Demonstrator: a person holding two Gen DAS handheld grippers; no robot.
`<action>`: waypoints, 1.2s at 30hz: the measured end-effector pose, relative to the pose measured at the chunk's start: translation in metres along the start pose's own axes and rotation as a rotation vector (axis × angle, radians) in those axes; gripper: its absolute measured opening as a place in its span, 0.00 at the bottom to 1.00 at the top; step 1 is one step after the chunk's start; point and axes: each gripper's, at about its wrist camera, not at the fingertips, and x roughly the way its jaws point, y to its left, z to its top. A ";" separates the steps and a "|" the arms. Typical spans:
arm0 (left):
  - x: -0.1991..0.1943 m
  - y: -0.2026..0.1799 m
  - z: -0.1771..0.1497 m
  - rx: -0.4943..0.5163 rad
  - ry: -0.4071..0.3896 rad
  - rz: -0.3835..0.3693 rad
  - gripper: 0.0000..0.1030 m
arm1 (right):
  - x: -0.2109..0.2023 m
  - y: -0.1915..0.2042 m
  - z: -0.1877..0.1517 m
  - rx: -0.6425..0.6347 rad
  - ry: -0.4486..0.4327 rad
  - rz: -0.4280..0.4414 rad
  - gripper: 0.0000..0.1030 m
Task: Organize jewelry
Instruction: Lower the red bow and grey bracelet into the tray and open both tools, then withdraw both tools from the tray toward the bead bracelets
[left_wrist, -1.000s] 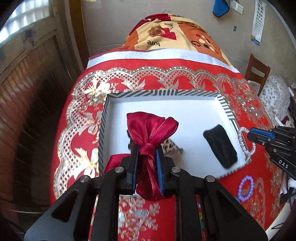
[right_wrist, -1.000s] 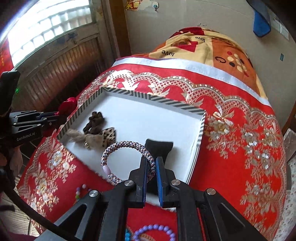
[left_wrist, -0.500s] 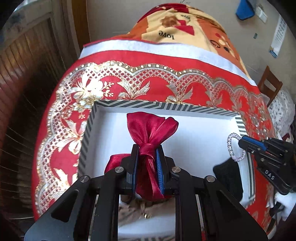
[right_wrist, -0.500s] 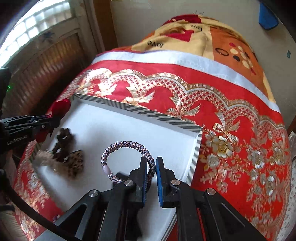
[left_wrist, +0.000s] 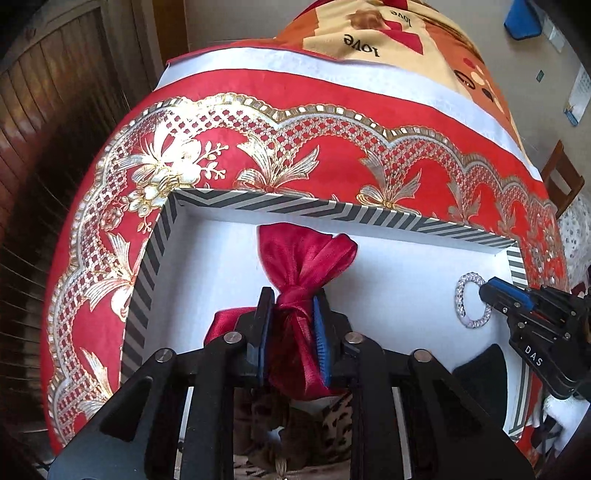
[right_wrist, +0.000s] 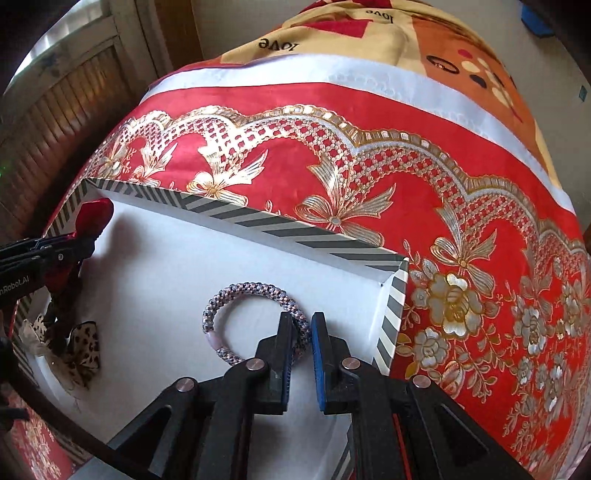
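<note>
A white tray with a black-and-white striped rim (left_wrist: 295, 206) sits on a red and gold cloth. My left gripper (left_wrist: 291, 295) holds a red satin bow (left_wrist: 306, 254) by its knot above the tray's far left part. Its jaws are opening, with the fabric still filling the gap between the pads. My right gripper (right_wrist: 301, 317) is shut on a braided grey-pink ring (right_wrist: 236, 291), low over the tray's right corner. From the left wrist view the ring (left_wrist: 461, 295) hangs at the right gripper's (left_wrist: 487, 291) tip. The right wrist view shows the left gripper (right_wrist: 88, 240) and bow (right_wrist: 94, 214) at far left.
A leopard-print bow (right_wrist: 86, 343) and a dark scrunchie lie in the tray's near left part. A black fabric piece (left_wrist: 480, 365) lies near the right gripper. The red gold-patterned cloth (right_wrist: 461, 229) surrounds the tray. A wooden chair (left_wrist: 561, 177) stands at far right.
Both grippers have come down and forward over the tray, carrying the red bow and the braided ring. The left jaws now stand a little wider around the bow's knot.
</note>
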 end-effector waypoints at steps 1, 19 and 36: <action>-0.001 0.000 0.000 -0.002 -0.008 -0.013 0.32 | 0.000 0.000 0.000 0.003 0.000 0.003 0.08; -0.058 -0.003 -0.017 0.006 -0.141 0.007 0.66 | -0.078 0.005 -0.030 0.066 -0.111 0.108 0.35; -0.133 -0.006 -0.092 0.036 -0.214 0.083 0.66 | -0.147 0.047 -0.094 0.112 -0.169 0.117 0.41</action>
